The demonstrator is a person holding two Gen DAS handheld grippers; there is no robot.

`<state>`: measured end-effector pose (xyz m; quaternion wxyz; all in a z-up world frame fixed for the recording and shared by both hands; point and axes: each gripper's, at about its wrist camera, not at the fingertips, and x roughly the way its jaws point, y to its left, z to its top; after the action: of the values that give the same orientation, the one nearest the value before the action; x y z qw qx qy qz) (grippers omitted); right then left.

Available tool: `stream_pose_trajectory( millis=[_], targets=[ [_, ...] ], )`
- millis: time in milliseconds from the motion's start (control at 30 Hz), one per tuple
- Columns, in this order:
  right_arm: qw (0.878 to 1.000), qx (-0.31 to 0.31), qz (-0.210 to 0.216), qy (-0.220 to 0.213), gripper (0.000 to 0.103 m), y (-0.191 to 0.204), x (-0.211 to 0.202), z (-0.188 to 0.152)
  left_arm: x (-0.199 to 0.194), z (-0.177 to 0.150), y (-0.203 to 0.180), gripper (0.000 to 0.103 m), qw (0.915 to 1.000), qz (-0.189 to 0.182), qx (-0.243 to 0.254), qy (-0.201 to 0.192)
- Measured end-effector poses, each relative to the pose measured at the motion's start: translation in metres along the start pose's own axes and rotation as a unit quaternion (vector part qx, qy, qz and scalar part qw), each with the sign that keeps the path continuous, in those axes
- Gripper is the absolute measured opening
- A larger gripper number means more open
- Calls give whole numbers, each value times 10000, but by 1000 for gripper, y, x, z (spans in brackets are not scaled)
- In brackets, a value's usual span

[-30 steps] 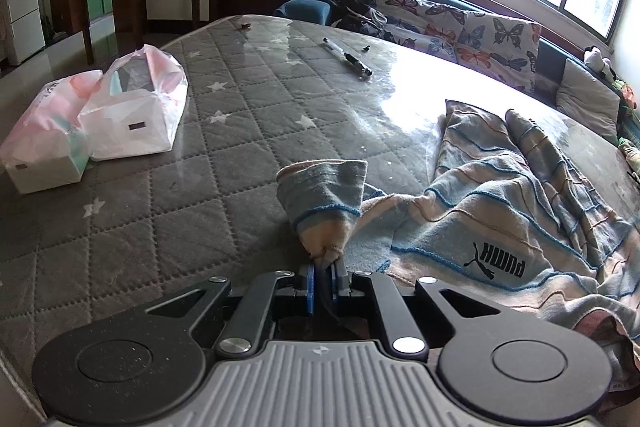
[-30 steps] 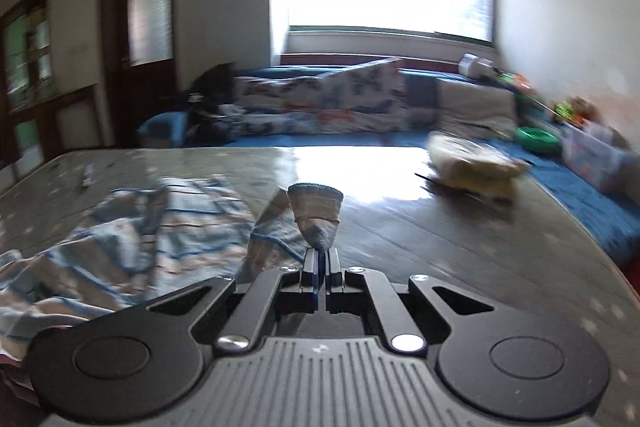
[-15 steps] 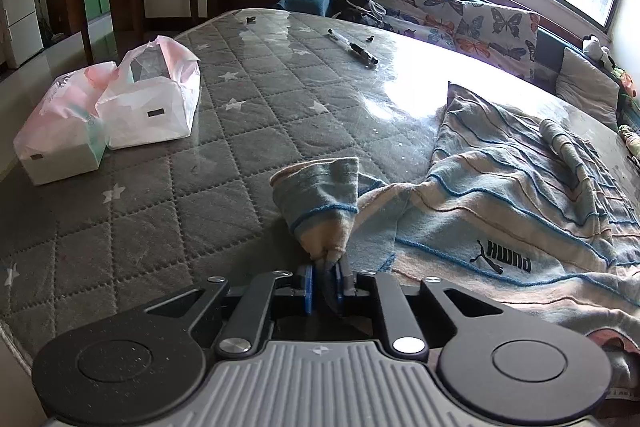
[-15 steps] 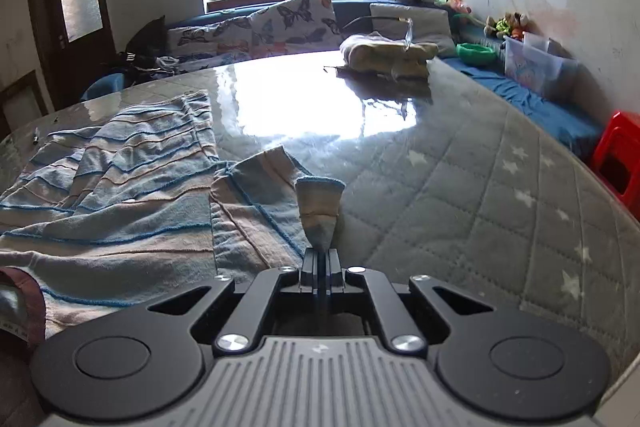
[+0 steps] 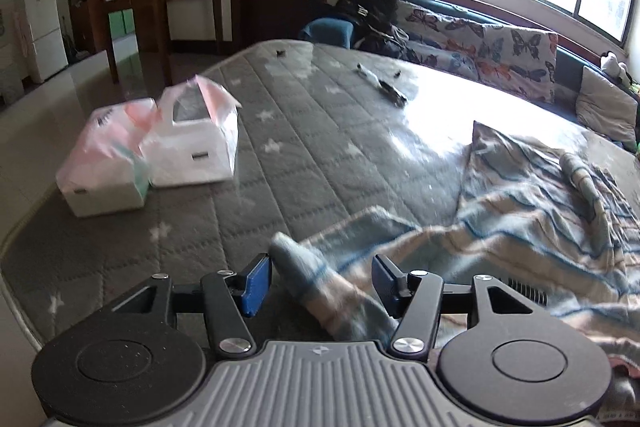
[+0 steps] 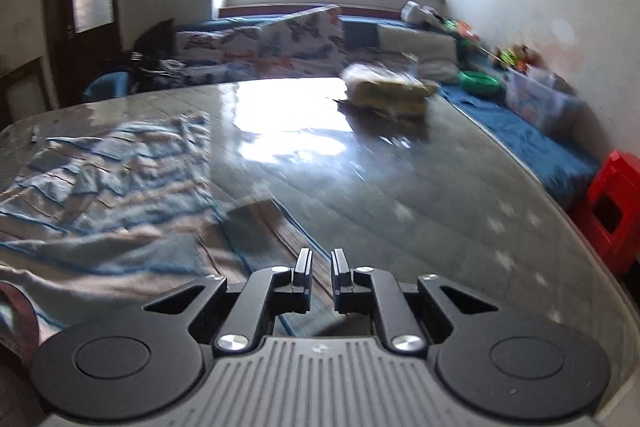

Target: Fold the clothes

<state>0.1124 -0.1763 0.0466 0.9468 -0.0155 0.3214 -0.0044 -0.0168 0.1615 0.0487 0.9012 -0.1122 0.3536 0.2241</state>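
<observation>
Both jaws were opening: your left gripper (image 5: 318,281) and right gripper (image 6: 320,269) released the striped garment's (image 5: 520,227) corners; next, regrasp an edge.

A blue-and-beige striped knit garment (image 5: 520,227) lies rumpled and spread on the grey quilted mattress (image 5: 320,147), filling the left wrist view's 3 to 5 o'clock; one rolled cuff points toward 6 o'clock.

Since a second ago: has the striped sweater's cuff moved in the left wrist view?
Yes. The cuff has dropped out of the opening left gripper and now lies low between its pads, sagging toward the mattress instead of standing upright.
</observation>
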Motion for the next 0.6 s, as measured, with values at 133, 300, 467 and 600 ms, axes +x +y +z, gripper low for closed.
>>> stream_pose_trajectory(
  millis=[133, 300, 467, 600],
  targets=[
    [9991, -185, 369, 66, 10, 15, 18, 17, 6, 12, -16, 59, 9997, -51, 214, -93],
    [9963, -301, 784, 180, 18, 33, 44, 40, 23, 30, -51, 57, 9978, -318, 560, -153],
    [9920, -558, 1098, 277, 20, 54, 71, 65, 45, 52, -91, 59, 9946, -550, 861, -155],
    [9891, -673, 1268, 332, 21, 68, 92, 84, 63, 75, -115, 59, 9926, -679, 1001, -148]
  ],
)
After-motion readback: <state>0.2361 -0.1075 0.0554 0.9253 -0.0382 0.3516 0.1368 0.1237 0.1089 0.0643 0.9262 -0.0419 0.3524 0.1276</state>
